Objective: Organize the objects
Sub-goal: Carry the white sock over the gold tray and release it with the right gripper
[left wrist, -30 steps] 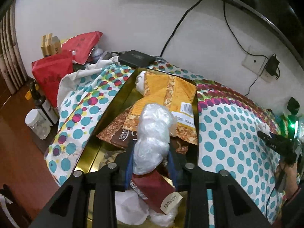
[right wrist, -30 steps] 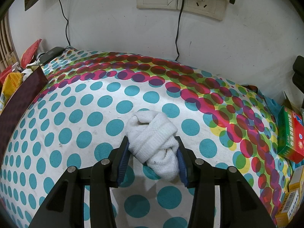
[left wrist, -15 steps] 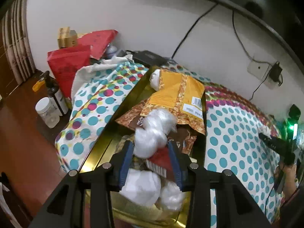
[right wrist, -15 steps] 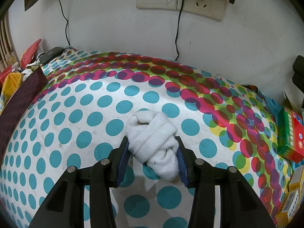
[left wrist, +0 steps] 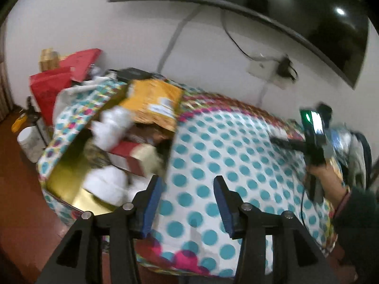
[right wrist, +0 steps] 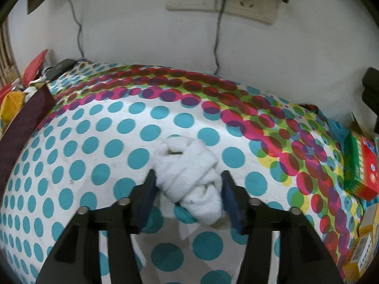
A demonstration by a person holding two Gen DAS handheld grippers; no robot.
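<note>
Left wrist view: the left gripper [left wrist: 188, 197] hangs over the polka-dot cloth [left wrist: 227, 146] that covers the surface, its blue-padded fingers [left wrist: 151, 202] spread apart with nothing between them. To its left sits a gold tray [left wrist: 64, 179] crowded with things: an orange packet [left wrist: 154, 101] at the far end, a white plastic bundle [left wrist: 111, 127] leaning across the middle, a dark red box [left wrist: 128, 156] under it and another white bundle [left wrist: 105, 185] at the near end. The picture is smeared by motion, so finer detail in the tray cannot be told. Beyond the tray stand red bags [left wrist: 59, 80] against the wall, and a white jar [left wrist: 29, 142] sits low at the left edge. At the far right the right gripper [left wrist: 312, 139] shows a green light and is held in a hand [left wrist: 324, 177].

Right wrist view: the right gripper [right wrist: 188, 189] is down on the polka-dot cloth [right wrist: 94, 142], its fingers [right wrist: 148, 191] pressed against both sides of a white rolled sock [right wrist: 189, 177], which rests on the cloth in the open middle of the surface. A green and red box [right wrist: 360, 165] lies at the right edge, well apart from the sock. A dark red tray wall [right wrist: 21, 130] shows at the left. Wall sockets [right wrist: 222, 0] with cables hang above
</note>
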